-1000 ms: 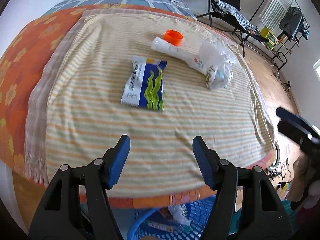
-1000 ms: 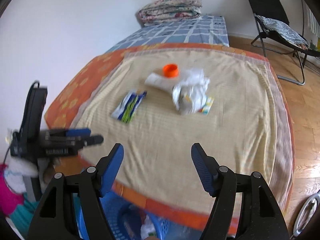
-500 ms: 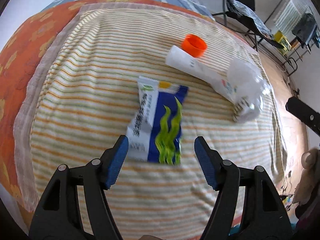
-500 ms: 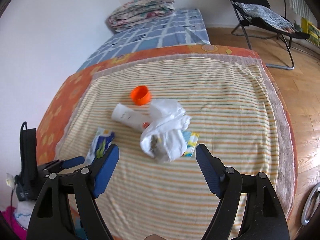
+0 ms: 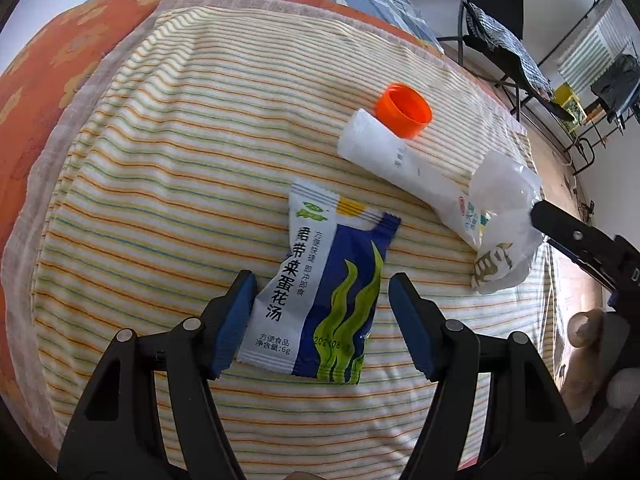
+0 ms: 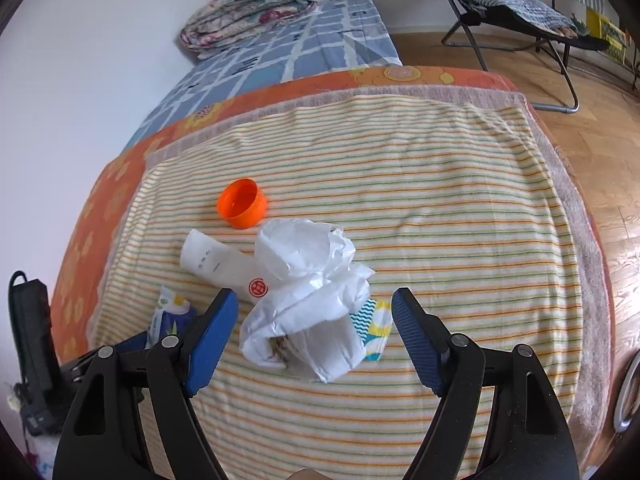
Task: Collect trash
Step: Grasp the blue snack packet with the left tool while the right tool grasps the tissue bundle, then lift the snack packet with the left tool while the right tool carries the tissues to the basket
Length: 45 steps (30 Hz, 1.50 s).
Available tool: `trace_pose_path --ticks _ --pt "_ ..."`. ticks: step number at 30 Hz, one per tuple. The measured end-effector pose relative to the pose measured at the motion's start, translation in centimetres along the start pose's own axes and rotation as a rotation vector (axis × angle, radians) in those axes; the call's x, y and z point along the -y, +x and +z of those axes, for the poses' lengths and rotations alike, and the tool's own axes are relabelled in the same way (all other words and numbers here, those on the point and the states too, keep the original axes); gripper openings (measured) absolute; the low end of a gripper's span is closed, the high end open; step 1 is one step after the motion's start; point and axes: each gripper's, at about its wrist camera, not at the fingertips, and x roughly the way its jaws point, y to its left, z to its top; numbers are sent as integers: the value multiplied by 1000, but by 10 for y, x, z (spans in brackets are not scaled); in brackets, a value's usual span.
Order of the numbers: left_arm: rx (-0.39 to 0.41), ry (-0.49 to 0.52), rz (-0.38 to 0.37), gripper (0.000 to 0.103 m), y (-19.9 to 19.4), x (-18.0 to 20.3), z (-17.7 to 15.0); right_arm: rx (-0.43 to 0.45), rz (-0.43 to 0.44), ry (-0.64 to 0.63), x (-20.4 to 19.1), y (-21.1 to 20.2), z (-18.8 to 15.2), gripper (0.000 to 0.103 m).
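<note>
The left gripper is standing wide open with its blue pads either side of the lower half of a soup sachet, gripping nothing yet; the packet is lying flat on the striped blanket, printed side up. The right gripper is gaping just as wide and is empty too, its pads flanking a crumpled white plastic bag that is sitting near the blanket's middle. That bag is resting partly over a white tube and over a small wavy-patterned wrapper, with an orange cap lying open just beyond the tube. The sachet looks light, thin and slick, so I'd guess it needs pinching across its width, the pads pressing into the soft blanket to get under its edges (a flat foil like that could easily skate away). The bag seems nearly weightless and springy; closing on its bulkiest crumple should hold it, though it may drag the wrapper along or shed whatever brownish bits are showing in its mouth. No bin is showing in either view.
</note>
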Motion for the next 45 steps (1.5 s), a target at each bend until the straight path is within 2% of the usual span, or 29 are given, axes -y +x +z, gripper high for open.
trace_pose_path --ticks 5,8,14,16,22,23,24,29,32,45 --pt "7 37 29 70 3 6 0 -31 -44 -47 -10 10 -2 79" --pt "19 34 44 63 4 7 1 -29 -52 -61 -11 11 -3 79" --pt "29 40 26 61 2 4 -1 -6 -48 -89 -14 5 -6 77" --pt "31 37 22 61 0 2 -1 -9 -49 -98 -15 4 -9 65" --pt "49 31 19 61 -9 -2 -2 -10 -20 -97 -13 1 -9 53" --pt "52 32 19 61 -11 -2 -2 -7 -17 -98 -13 -1 -9 44" --pt "54 35 19 60 -12 -2 -2 -8 -13 -100 -12 -1 -8 23" --pt "62 45 19 60 -15 0 -3 7 5 -87 -9 -6 -7 23" --pt "69 51 20 60 -17 1 -4 15 20 -82 -6 -10 -7 19" --pt "91 77 14 60 -34 3 -10 67 82 -45 11 -46 -9 17"
